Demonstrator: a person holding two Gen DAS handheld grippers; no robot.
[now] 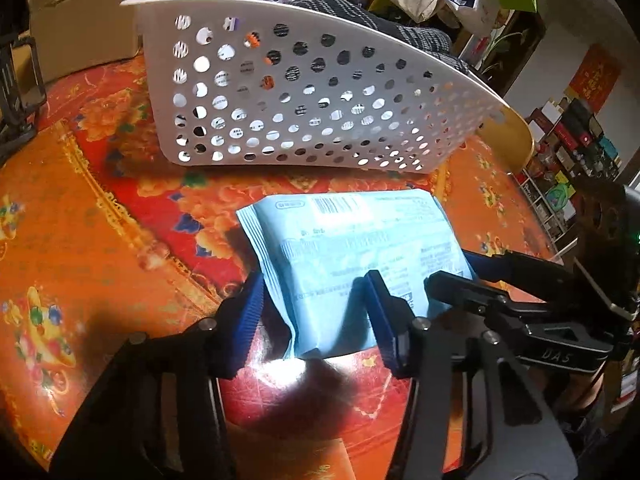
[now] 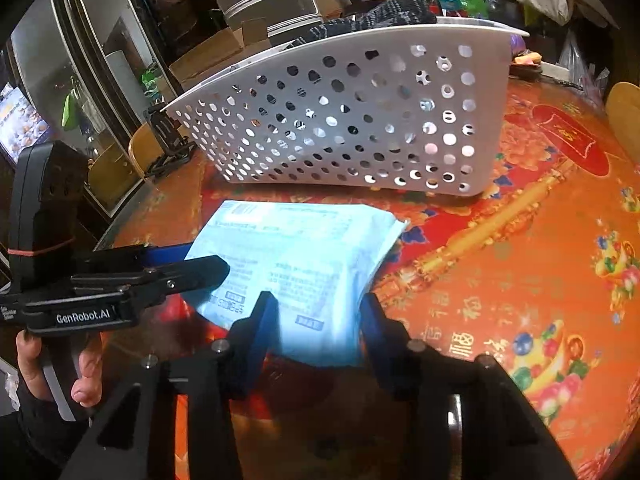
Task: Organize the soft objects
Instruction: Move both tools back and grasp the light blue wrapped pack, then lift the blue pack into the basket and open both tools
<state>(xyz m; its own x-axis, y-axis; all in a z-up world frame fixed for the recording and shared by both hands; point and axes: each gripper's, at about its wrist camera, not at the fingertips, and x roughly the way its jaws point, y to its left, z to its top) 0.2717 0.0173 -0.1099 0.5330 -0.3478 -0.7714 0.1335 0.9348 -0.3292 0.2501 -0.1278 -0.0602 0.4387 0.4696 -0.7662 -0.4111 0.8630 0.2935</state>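
A soft light-blue plastic pack (image 1: 352,256) with printed text and a barcode is held just above the red-orange tablecloth, in front of a white perforated basket (image 1: 304,92). My left gripper (image 1: 316,320) is shut on the pack's near left end, blue pads pinching it. My right gripper (image 2: 316,332) is shut on the pack (image 2: 304,256) at its near right end. The right gripper also shows in the left wrist view (image 1: 452,272), the left one in the right wrist view (image 2: 200,260). A dark knitted cloth (image 2: 372,16) lies in the basket (image 2: 360,120).
The round table (image 1: 72,248) has a flowered red-orange cloth. A cardboard box (image 1: 84,20), metal pots and bags crowd behind the basket. A black stand (image 1: 16,92) sits at the far left edge. Shelves (image 1: 568,152) stand beyond the table at right.
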